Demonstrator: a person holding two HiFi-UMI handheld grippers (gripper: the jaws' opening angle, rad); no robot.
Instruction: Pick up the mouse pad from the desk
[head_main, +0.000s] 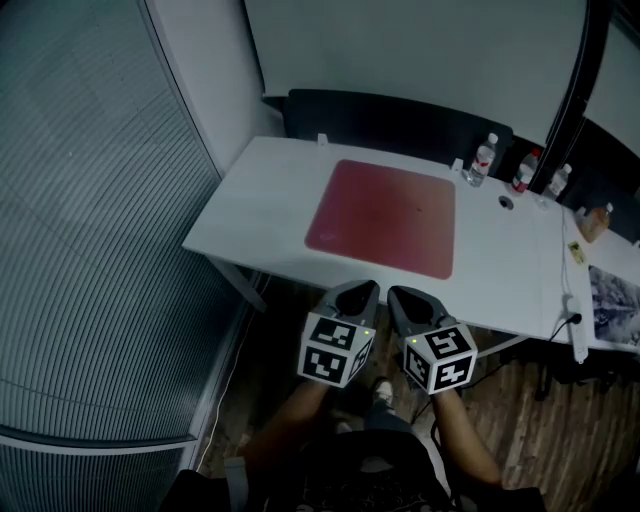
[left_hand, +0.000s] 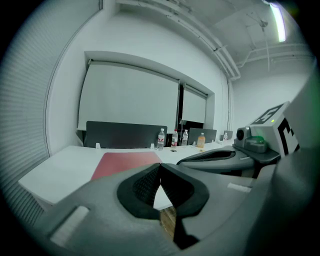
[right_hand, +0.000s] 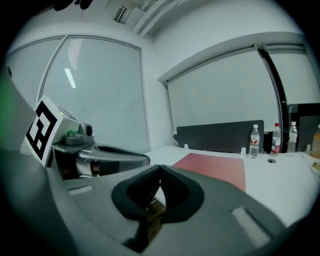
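A large square red mouse pad (head_main: 385, 216) lies flat in the middle of the white desk (head_main: 270, 195). Both grippers hang side by side in front of the desk's near edge, short of the pad. My left gripper (head_main: 362, 290) is shut with nothing in it, and so is my right gripper (head_main: 400, 296). In the left gripper view the mouse pad (left_hand: 125, 162) lies beyond the closed left gripper (left_hand: 160, 170), with the other gripper's body at the right. In the right gripper view the mouse pad (right_hand: 215, 167) lies ahead of the closed right gripper (right_hand: 160, 172).
Three water bottles (head_main: 484, 158) stand at the desk's far right edge by a dark partition panel (head_main: 390, 120). A cable hole (head_main: 505, 201) sits right of the pad. A glass wall with blinds (head_main: 90, 220) runs along the left. A second desk with papers (head_main: 610, 290) adjoins at the right.
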